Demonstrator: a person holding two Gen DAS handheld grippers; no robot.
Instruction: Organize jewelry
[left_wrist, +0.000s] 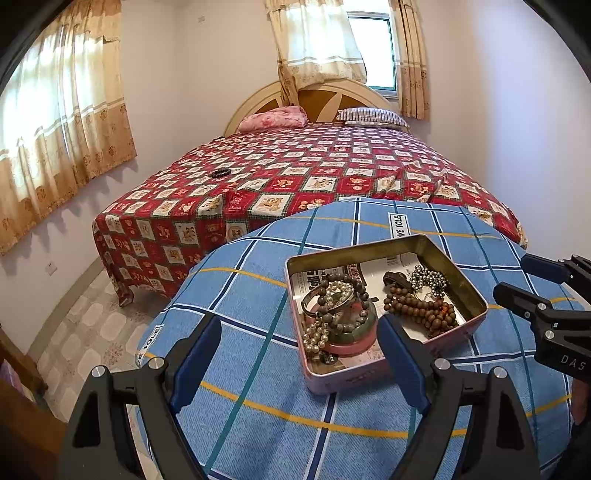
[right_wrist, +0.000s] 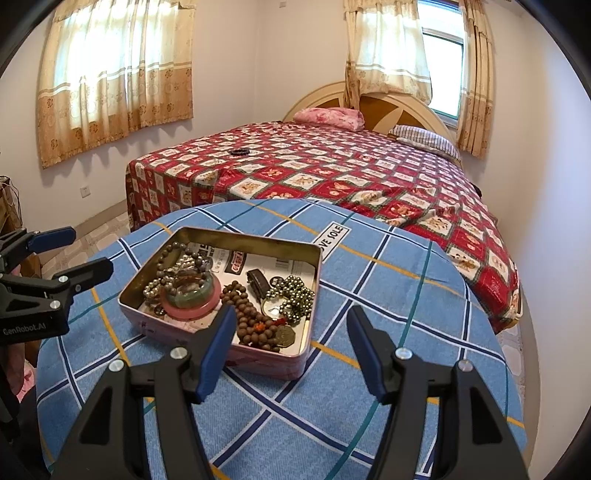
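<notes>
A shallow metal tin (left_wrist: 384, 310) with pink outer walls sits on a round table (left_wrist: 258, 369) covered by a blue plaid cloth. The jewelry lies inside it in 2 loose groups. On one side, a pink bangle (right_wrist: 192, 304) lies under a green jade bangle (right_wrist: 190, 291), with a dark bead bracelet (left_wrist: 343, 299) and a strand of pearls (left_wrist: 316, 334) draped over them. On the other side are a heap of brown wooden beads (right_wrist: 251, 314), a cluster of metallic ball beads (right_wrist: 295, 295), a small dark strap-like piece (right_wrist: 258, 280) and a coin-like disc (right_wrist: 284, 334). Printed paper lines the tin's floor.

The left claw (left_wrist: 295, 354) hangs with its jaws spread wide and nothing between them; its right blue pad overlaps the tin's near wall in the view, the stacked bangles just ahead of it. The right claw (right_wrist: 291, 343) is likewise spread wide and holding nothing, with the tin's near corner between its pads and the wooden beads just beyond its left pad.

Behind the table stands a bed (left_wrist: 295, 177) with a red patterned cover, and a small dark bracelet (left_wrist: 221, 172) rests on it, well apart from the tin.
</notes>
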